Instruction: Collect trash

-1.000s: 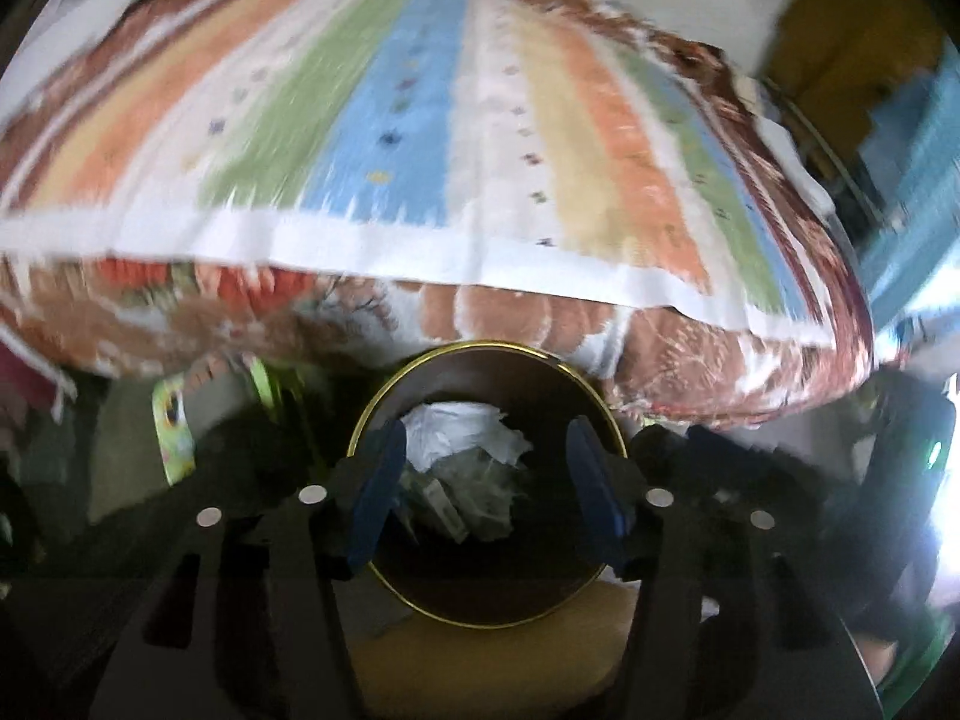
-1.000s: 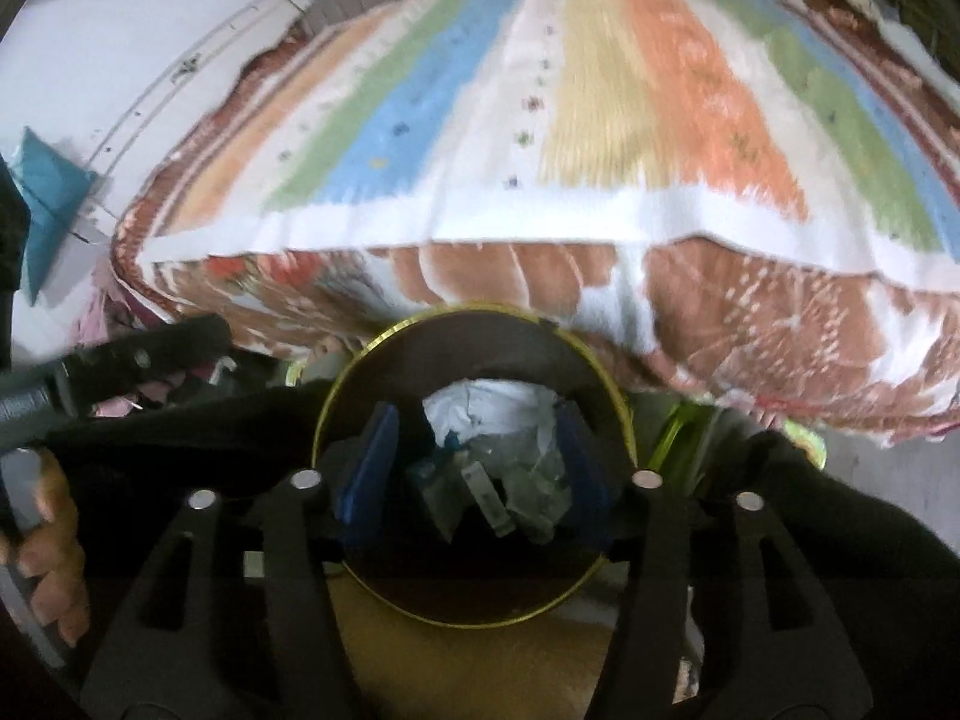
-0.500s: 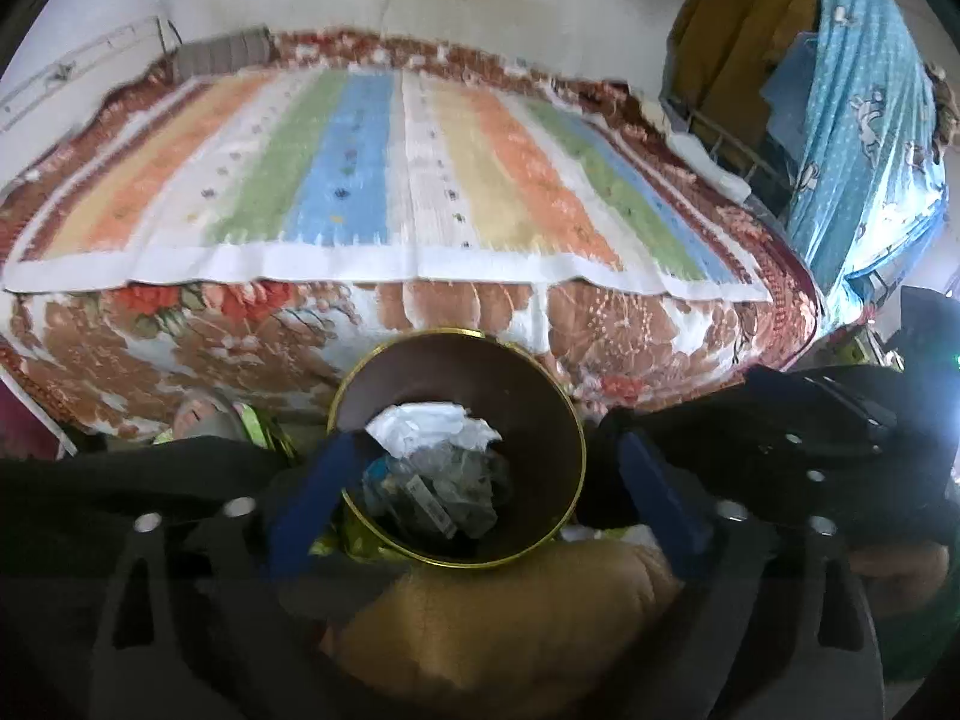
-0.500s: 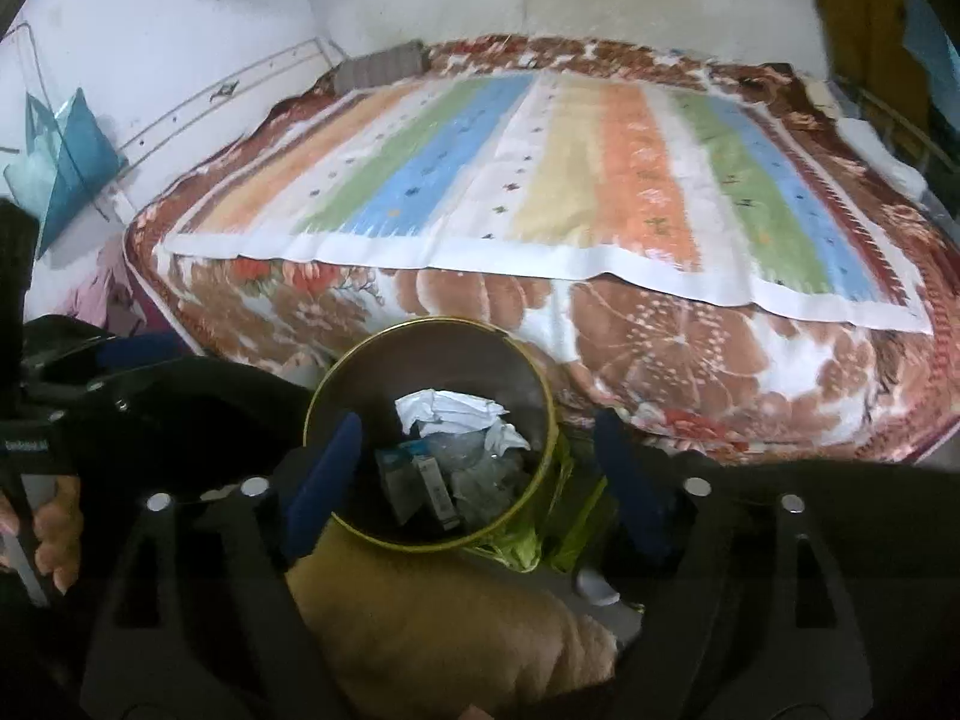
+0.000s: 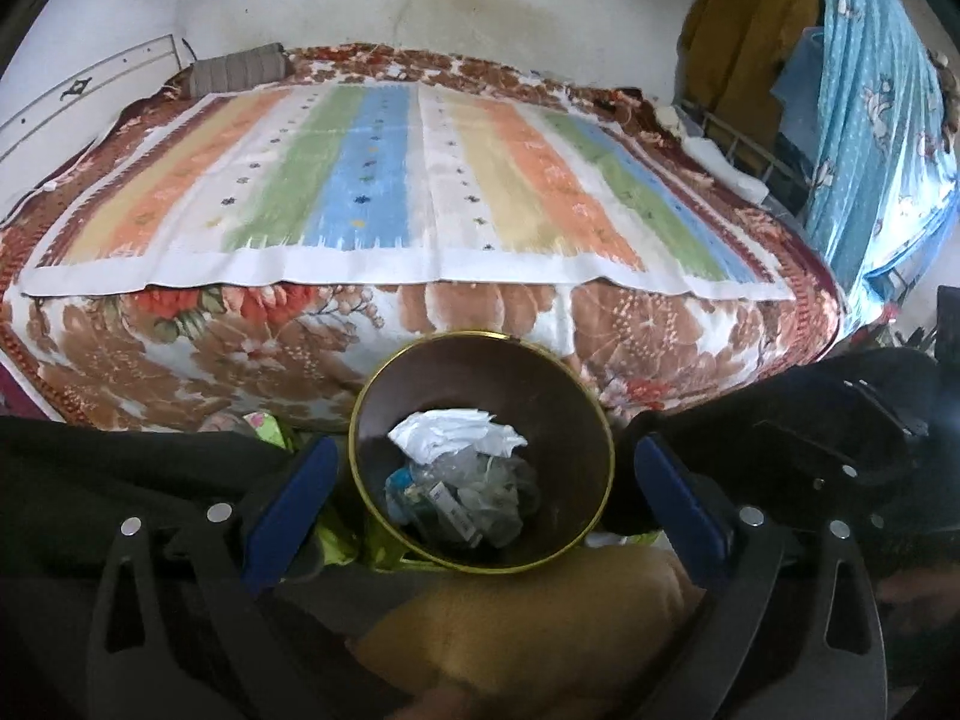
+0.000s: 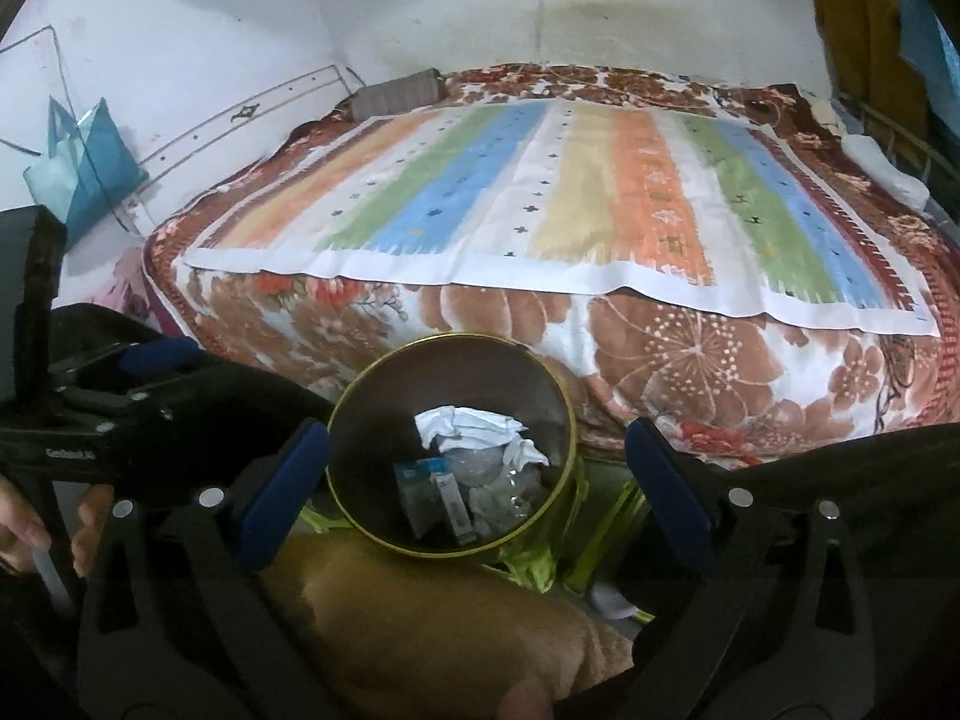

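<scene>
A round brown trash bin with a gold rim (image 5: pixel 384 396) stands on the floor in front of the bed; it also shows in the right wrist view (image 6: pixel 360 402). Inside lie crumpled white paper (image 5: pixel 456 429), clear plastic and small packets (image 6: pixel 447 495). My left gripper (image 5: pixel 480 492) is open and empty, its blue pads spread wide on either side of the bin. My right gripper (image 6: pixel 477 486) is open and empty too, framing the same bin from above.
A bed (image 5: pixel 420 180) with a striped sheet over a floral blanket fills the view beyond the bin. A yellow-green bag (image 6: pixel 540 552) lies by the bin. Blue cloth (image 5: pixel 870 120) hangs at right. A tan cushion (image 5: pixel 528 630) sits below.
Both grippers have opened wide and pulled up and back from the bin. The bin looks smaller and more of the bed and room shows.
</scene>
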A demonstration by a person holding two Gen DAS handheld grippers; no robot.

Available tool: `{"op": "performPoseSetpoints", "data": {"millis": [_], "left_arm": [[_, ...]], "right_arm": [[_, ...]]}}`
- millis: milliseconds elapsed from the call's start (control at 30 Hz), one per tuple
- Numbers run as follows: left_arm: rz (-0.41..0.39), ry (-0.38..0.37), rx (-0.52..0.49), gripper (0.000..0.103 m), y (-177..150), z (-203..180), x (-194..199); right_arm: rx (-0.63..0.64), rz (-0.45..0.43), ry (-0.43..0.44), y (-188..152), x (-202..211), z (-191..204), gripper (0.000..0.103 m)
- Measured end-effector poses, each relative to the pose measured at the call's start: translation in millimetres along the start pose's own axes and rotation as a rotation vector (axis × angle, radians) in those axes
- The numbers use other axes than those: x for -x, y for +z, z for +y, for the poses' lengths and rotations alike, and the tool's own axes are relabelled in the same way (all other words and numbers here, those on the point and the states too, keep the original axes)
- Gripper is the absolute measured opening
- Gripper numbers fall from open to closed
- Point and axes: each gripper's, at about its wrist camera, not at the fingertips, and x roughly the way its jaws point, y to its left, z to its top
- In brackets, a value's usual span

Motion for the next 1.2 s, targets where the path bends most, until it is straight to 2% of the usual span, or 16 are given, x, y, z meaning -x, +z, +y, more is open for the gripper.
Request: {"op": "performPoseSetpoints", "data": {"millis": [200,333,1200], "left_arm": [[-0.006,-0.002,-0.006,0.097,-0.1,-0.2,4.2],[-0.008,0.036,-0.009,0.097,-0.9,-0.8,4.5],[0.023,0.026,-0.009,0.097,-5.1,-3.8,-1.4]], "right_arm": [[0.006,-0.002,0.02,-1.2,0.3,3.2,0.094],[-0.002,0.001,0.03,-2.3,1.8,2.0,0.094],[-0.018,0.031,0.06,-3.4,-1.8,1.6,0.094]]}}
